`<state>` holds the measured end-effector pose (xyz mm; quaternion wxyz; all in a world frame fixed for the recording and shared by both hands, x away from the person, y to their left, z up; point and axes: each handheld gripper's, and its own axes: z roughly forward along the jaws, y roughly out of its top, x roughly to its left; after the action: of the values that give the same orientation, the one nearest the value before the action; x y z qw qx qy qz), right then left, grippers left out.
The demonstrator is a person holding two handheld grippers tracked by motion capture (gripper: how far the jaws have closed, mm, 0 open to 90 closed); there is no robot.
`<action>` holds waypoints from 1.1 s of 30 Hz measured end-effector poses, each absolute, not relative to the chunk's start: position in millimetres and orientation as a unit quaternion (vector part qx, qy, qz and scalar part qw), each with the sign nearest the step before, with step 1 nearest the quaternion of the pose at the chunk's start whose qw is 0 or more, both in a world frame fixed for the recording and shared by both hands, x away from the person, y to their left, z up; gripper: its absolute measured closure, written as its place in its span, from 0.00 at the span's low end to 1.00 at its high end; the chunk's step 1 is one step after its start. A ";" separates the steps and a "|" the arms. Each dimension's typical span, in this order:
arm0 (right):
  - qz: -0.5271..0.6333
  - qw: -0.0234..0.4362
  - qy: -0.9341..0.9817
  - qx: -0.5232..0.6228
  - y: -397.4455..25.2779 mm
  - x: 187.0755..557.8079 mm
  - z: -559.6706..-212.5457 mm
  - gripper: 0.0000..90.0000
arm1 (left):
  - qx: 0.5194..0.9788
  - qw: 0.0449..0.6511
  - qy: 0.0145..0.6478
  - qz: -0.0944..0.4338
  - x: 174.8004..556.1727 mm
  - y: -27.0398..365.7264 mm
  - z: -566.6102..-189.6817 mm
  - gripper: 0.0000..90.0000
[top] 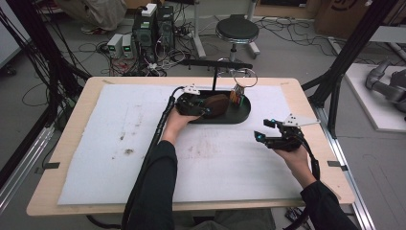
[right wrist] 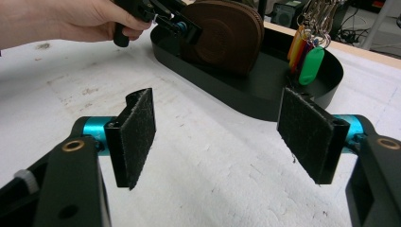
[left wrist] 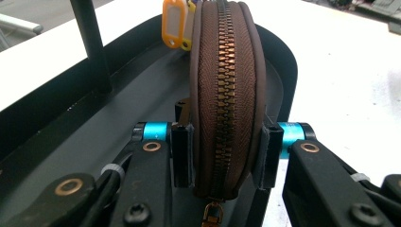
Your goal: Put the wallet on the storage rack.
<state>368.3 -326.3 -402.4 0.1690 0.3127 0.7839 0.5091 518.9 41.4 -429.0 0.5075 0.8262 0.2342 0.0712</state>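
Black tray point(top: 244, 114) at the table's point(top: 76, 143) far middle; a post point(left wrist: 91, 42) rises from it, coloured key tags point(top: 236, 95) hang at its right end. Brown pouch point(left wrist: 226, 94) stands on edge in the tray, clamped between the left claw's point(left wrist: 226, 153) pads, zip toward the camera. Right claw point(right wrist: 226, 137) wide, empty, over bare table, well apart from tray.

1. Brown zip pouch point(left wrist: 226, 94): top cut off by the left gripper view's upper edge; zip pull clipped at the bottom.
2. Key tags point(top: 236, 95): count too small to tell in high view.
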 end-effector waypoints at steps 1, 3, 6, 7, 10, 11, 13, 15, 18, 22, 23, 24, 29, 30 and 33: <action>0.509 0.170 0.784 0.312 -326.4 368.4 -402.5 0.33 | 0.827 0.507 0.233 0.070 519.6 42.1 -429.3 0.74; 0.508 0.169 0.784 0.313 -326.4 368.5 -402.8 0.33 | 0.826 0.509 0.233 0.065 520.1 42.9 -430.1 0.74; 0.508 0.169 0.785 0.313 -325.7 368.5 -403.0 0.33 | 0.826 0.511 0.230 0.061 520.8 44.0 -430.9 0.74; 0.508 0.170 0.785 0.312 -325.8 368.4 -402.9 0.33 | 0.827 0.511 0.228 0.060 520.8 44.1 -431.0 0.74; 0.508 0.170 0.784 0.313 -325.6 368.2 -402.8 0.33 | 0.831 0.508 0.219 0.064 520.5 43.6 -430.5 0.74; 0.507 0.171 0.785 0.312 -325.8 368.4 -402.9 0.33 | 0.831 0.507 0.218 0.067 520.2 43.0 -430.2 0.74; 0.508 0.169 0.785 0.313 -325.9 368.5 -403.0 0.33 | 0.832 0.505 0.219 0.071 520.2 42.9 -429.9 0.74; 0.508 0.170 0.785 0.313 -326.0 368.4 -402.9 0.33 | 0.836 0.496 0.221 0.073 520.1 42.8 -430.5 0.73; 0.508 0.171 0.784 0.312 -326.4 368.6 -403.0 0.33 | 0.841 0.488 0.221 0.074 520.2 43.2 -431.1 0.71; 0.508 0.169 0.784 0.313 -326.5 368.7 -403.2 0.33 | 0.845 0.481 0.221 0.082 519.3 42.4 -429.6 0.70; 0.508 0.168 0.785 0.314 -326.5 368.9 -403.4 0.33 | 0.846 0.479 0.220 0.085 519.2 42.3 -429.3 0.69; 0.507 0.168 0.785 0.315 -326.4 368.9 -403.5 0.33 | 0.848 0.476 0.218 0.087 519.2 42.4 -429.1 0.68; 0.507 0.168 0.785 0.314 -326.5 368.9 -403.4 0.33 | 0.851 0.467 0.222 0.089 519.5 43.1 -430.1 0.66; 0.507 0.168 0.785 0.314 -326.5 368.9 -403.6 0.33 | 0.851 0.467 0.224 0.090 519.5 43.2 -430.1 0.65; 0.508 0.167 0.785 0.314 -326.4 369.1 -403.7 0.33 | 0.852 0.461 0.228 0.094 519.1 43.0 -429.6 0.62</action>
<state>369.1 -326.4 -403.7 0.1669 0.3144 0.7846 0.5077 519.1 43.0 -429.6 0.4614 0.8523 0.2279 0.0936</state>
